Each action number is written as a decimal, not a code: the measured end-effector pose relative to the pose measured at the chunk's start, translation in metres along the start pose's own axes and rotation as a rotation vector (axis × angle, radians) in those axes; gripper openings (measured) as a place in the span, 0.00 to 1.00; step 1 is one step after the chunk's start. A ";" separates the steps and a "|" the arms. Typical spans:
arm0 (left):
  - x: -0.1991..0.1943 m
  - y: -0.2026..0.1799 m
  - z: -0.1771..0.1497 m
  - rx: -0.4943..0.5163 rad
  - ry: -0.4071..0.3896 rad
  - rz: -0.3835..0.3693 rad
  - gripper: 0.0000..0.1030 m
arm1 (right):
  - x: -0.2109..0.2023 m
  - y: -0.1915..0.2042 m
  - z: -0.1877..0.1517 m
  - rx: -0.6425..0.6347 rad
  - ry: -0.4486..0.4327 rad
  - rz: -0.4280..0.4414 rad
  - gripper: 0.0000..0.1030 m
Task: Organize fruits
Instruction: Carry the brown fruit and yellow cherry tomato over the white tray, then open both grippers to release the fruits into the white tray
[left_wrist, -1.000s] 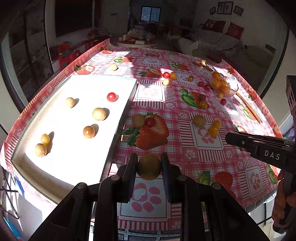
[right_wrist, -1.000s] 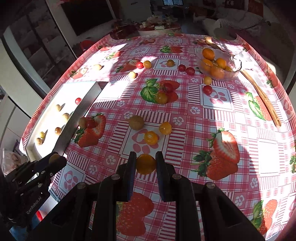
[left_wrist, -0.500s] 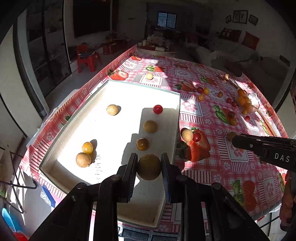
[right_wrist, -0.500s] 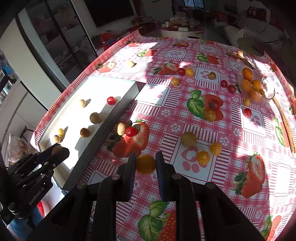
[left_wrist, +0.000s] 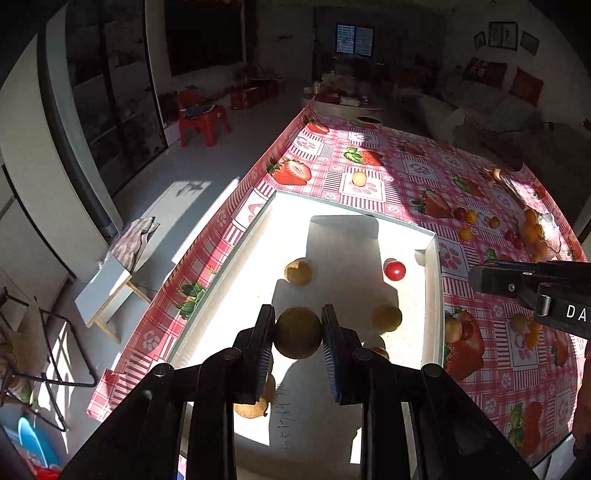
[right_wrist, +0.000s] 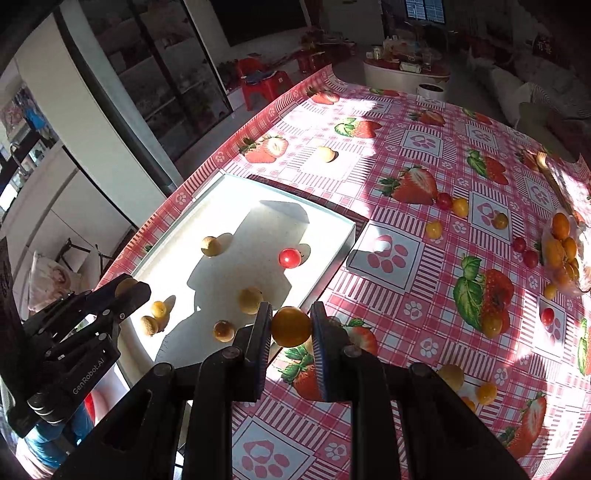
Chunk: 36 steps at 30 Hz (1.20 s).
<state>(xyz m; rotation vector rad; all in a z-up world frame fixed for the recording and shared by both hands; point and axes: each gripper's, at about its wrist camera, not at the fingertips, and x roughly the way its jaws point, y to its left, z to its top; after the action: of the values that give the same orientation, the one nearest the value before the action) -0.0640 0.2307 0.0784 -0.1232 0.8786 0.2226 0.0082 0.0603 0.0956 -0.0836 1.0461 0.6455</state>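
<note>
Between left gripper (left_wrist: 298, 332) jaws: round, dull brown-green fruit (left_wrist: 297, 333).

Tray (right_wrist: 334, 254): one. Inside it, one red tomato (right_wrist: 289, 257), four tan longans (right_wrist: 211, 246) and one small yellow fruit (right_wrist: 158, 308). Grippers: two, one fruit clamped in each. Loose red tomatoes on the cloth: five visible. Bowl (right_wrist: 583, 254) of orange fruit: one.
</note>
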 end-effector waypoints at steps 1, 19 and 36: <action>0.005 0.002 0.002 -0.003 0.009 0.003 0.26 | 0.005 0.003 0.006 -0.009 0.004 0.002 0.22; 0.078 0.006 0.014 0.001 0.162 0.036 0.26 | 0.119 0.030 0.065 -0.117 0.110 -0.029 0.22; 0.084 -0.005 0.011 0.061 0.172 0.064 0.27 | 0.143 0.032 0.062 -0.168 0.144 -0.071 0.24</action>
<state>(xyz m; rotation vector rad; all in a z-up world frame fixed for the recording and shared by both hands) -0.0027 0.2398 0.0209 -0.0580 1.0609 0.2473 0.0869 0.1737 0.0175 -0.3162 1.1203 0.6693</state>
